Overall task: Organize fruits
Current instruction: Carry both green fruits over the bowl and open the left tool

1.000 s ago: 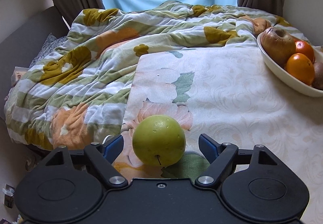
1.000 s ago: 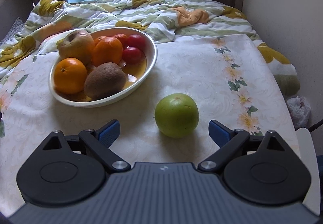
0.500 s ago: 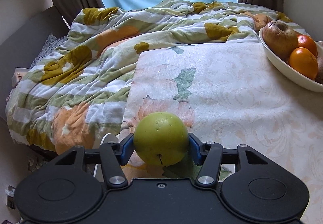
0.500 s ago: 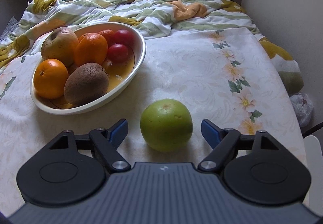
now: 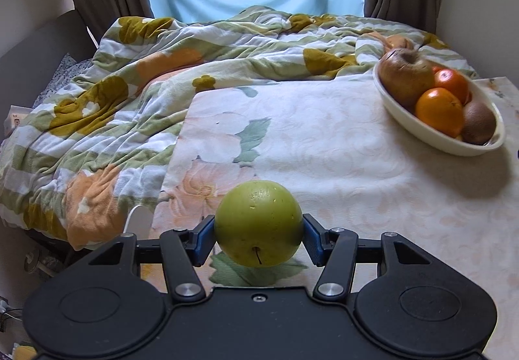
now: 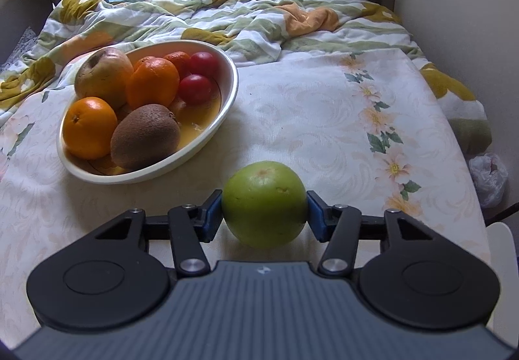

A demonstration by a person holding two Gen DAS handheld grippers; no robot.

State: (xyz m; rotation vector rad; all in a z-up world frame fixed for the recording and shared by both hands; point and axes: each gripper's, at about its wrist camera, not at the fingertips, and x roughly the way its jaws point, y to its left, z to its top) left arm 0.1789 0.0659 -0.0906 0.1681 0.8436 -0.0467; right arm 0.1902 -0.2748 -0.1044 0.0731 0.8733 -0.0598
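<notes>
In the left wrist view, a yellow-green apple [image 5: 258, 223] is clamped by the left gripper [image 5: 258, 238] just above the surface [image 5: 324, 146]. In the right wrist view, a green apple [image 6: 264, 203] is pinched by the right gripper [image 6: 264, 214], near the bowl [image 6: 227, 107]. Either round fruit could be squeezed out and rolled off.

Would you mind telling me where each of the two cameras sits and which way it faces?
Left wrist: on the left gripper, facing along its blue-padded fingers, shut on a stemmed yellow-green apple, toward the curtained window; bowl at right.
Right wrist: on the right gripper, shut on a rounder green apple; bowl at left.
Shared: the cream oval fruit bowl, floral tablecloth, crumpled quilt.
</notes>
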